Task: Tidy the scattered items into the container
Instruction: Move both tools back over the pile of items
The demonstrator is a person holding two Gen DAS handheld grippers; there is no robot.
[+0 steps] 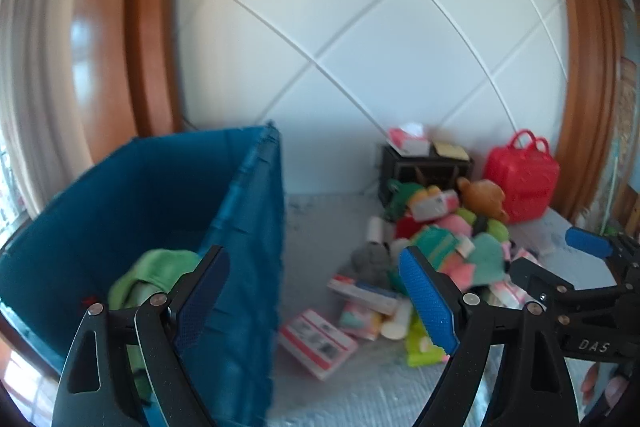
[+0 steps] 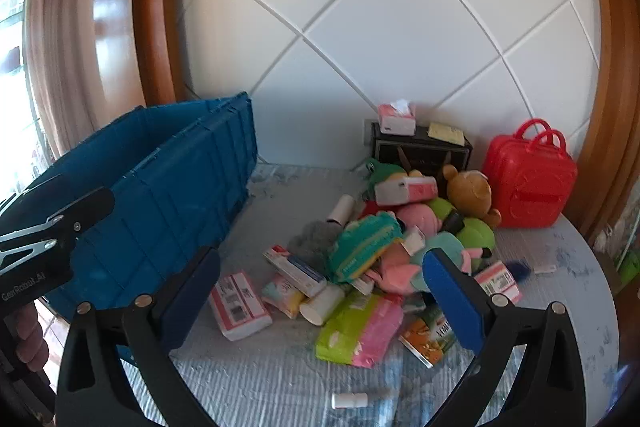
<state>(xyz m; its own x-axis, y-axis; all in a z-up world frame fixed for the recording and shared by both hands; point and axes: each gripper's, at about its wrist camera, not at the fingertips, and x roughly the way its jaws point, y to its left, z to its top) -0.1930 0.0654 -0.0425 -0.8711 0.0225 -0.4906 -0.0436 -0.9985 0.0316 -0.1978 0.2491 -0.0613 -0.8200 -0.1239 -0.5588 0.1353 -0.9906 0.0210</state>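
1. The blue crate point(image 2: 160, 187) is sitting at the left of the frame, with only a green cloth point(image 1: 156, 267) showing inside it.
2. The pile of toys and packets point(image 2: 380, 259) is lying right of centre on the grey mat point(image 2: 280, 379), so nearly everything is waiting.
3. The left gripper point(image 1: 316, 291) and right gripper point(image 2: 320, 291) are both gaping wide, carrying nothing.
4. A small white bottle point(image 2: 349, 400) is lying alone at the bottom.

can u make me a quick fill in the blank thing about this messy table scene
1. The big container beside the pile is ____ in colour.
2. The brown teddy bear lies right beside a ____ toy suitcase.
3. The tissue box sits on top of a ____ box.
4. Both the left tongs and the right tongs are ____ and hold nothing.

Missing words: blue; red; black; open
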